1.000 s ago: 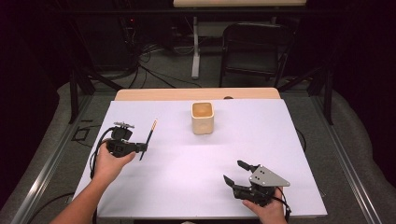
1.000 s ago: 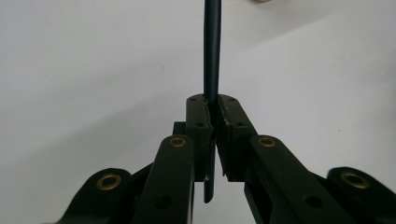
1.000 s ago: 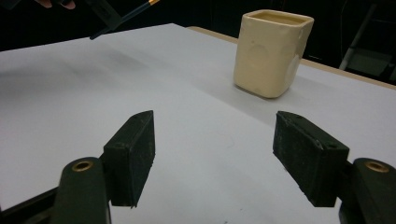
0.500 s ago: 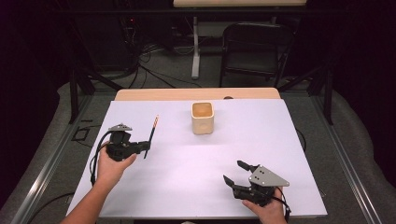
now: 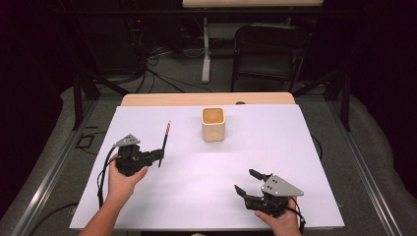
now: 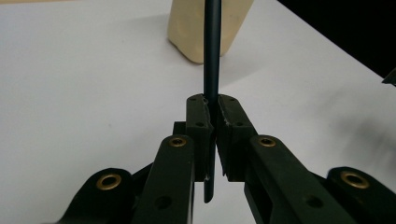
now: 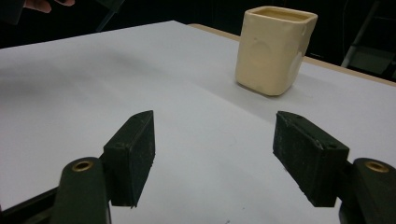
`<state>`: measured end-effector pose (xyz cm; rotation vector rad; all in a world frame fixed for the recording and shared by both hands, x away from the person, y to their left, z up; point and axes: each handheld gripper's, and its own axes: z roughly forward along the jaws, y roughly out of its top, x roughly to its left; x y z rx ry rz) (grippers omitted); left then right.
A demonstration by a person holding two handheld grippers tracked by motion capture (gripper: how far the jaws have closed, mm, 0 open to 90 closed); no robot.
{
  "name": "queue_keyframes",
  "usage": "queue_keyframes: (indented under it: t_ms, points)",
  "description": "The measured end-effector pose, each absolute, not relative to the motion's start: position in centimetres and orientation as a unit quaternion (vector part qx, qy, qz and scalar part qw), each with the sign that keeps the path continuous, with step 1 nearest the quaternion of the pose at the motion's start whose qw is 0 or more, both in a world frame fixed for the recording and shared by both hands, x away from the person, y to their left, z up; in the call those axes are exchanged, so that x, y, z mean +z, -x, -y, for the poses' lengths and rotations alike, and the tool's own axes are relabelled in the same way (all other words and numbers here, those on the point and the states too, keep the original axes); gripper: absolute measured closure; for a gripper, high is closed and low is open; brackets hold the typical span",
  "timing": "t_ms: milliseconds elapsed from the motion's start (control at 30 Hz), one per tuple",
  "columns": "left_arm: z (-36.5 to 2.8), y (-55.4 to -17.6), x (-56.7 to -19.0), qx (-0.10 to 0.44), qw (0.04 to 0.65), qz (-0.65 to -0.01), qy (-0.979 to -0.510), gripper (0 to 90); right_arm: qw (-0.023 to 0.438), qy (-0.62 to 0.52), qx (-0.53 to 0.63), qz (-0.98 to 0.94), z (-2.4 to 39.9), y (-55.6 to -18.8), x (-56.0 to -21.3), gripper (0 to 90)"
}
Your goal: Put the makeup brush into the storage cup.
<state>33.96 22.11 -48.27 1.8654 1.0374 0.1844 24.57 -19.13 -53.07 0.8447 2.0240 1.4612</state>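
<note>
One white table (image 5: 196, 196) bears a cream cup (image 5: 213, 124) at its middle, the right gripper (image 5: 246, 183) resting near its front edge with jaws apart, and the left gripper (image 5: 158, 155) clamped on a dark pencil (image 5: 164, 140), apparently mid-carry; next it should line up over the cup's mouth.

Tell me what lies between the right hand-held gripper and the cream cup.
Nothing: in the high view, only bare white table separates the open right hand-held gripper from the cream cup. The right gripper view shows the same bare stretch.
</note>
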Motion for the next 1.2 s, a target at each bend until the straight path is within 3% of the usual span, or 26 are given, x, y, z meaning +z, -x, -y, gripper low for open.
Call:
queue_keyframes:
  t_ms: [733,800,1200]
  points:
    - [-20.0,-31.0,-49.5,0.080,0.559,-0.363,-0.741,83.8,0.237,-0.322,0.537,-0.743,19.2,-25.1,-53.1,29.2]
    - [-20.0,-31.0,-49.5,0.080,0.559,-0.363,-0.741,83.8,0.219,-0.324,0.543,-0.743,19.2,-25.5,-53.1,29.2]
    - [-18.5,-30.2,-49.9,0.066,0.570,-0.341,-0.744,83.8,0.212,-0.311,0.537,-0.755,18.3,-25.9,-52.3,30.4]
